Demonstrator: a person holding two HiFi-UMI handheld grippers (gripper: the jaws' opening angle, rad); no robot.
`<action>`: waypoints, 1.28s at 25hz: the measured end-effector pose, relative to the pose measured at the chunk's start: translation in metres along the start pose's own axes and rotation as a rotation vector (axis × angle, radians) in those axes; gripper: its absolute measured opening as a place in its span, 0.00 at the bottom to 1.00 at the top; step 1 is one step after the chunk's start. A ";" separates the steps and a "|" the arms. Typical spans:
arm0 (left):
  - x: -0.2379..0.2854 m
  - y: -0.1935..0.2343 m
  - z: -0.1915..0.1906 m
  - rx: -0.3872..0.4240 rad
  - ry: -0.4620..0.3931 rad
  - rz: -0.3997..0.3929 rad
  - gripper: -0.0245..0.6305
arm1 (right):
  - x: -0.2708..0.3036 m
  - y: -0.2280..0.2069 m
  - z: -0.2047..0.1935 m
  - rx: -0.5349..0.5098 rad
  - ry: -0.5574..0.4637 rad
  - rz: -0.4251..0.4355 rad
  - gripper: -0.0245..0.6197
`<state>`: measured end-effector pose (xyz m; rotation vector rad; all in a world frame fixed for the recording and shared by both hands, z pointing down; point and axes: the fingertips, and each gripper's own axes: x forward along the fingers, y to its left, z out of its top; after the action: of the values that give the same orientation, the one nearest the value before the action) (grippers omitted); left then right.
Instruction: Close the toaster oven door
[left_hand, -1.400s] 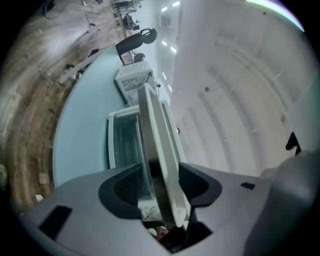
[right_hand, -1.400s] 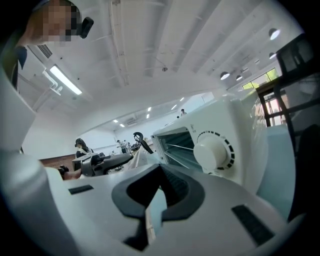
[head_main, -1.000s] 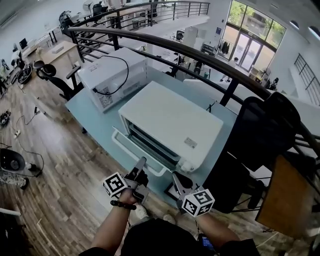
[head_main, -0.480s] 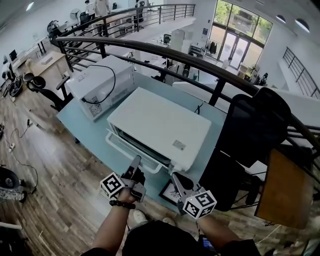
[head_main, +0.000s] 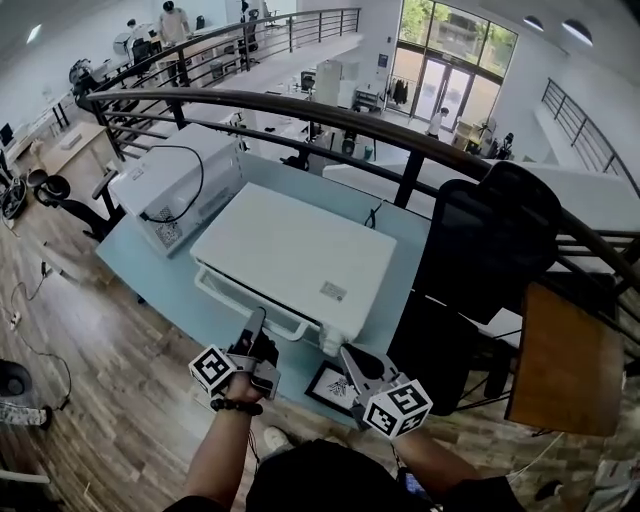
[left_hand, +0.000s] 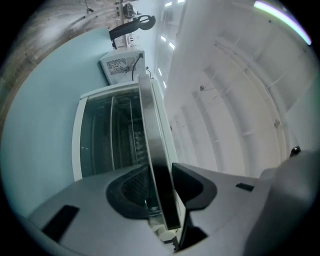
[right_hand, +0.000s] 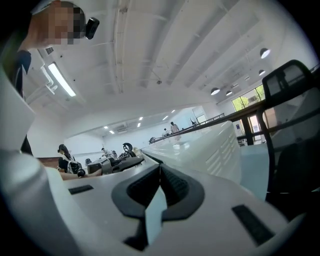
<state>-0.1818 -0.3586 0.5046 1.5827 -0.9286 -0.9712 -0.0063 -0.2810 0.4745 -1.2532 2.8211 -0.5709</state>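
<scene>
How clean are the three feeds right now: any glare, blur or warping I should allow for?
Head view: heavy fisheye bows the railing; even daylight, oven sharp, windows bright. Left gripper view: dark round vignette, ceiling washed out, handle dark but crisp between the jaws. Right gripper view: same vignette, lamp glares, pads close to the lens slightly soft.

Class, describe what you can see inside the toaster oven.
Through the door glass of the toaster oven, thin rack wires show; the dark cavity hides the rest.

Toaster oven door, almost shut
</scene>
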 end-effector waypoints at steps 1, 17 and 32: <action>0.002 0.000 0.000 -0.016 -0.002 0.002 0.26 | -0.003 -0.002 0.002 0.000 -0.004 -0.006 0.04; 0.006 0.006 0.005 0.067 -0.024 0.066 0.25 | -0.029 -0.008 0.018 -0.019 -0.052 -0.023 0.04; -0.104 -0.094 -0.001 0.710 -0.153 0.107 0.36 | -0.084 -0.018 0.049 -0.081 -0.123 0.094 0.04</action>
<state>-0.2111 -0.2457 0.4270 2.0241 -1.5662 -0.7259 0.0717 -0.2477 0.4227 -1.1175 2.8073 -0.3662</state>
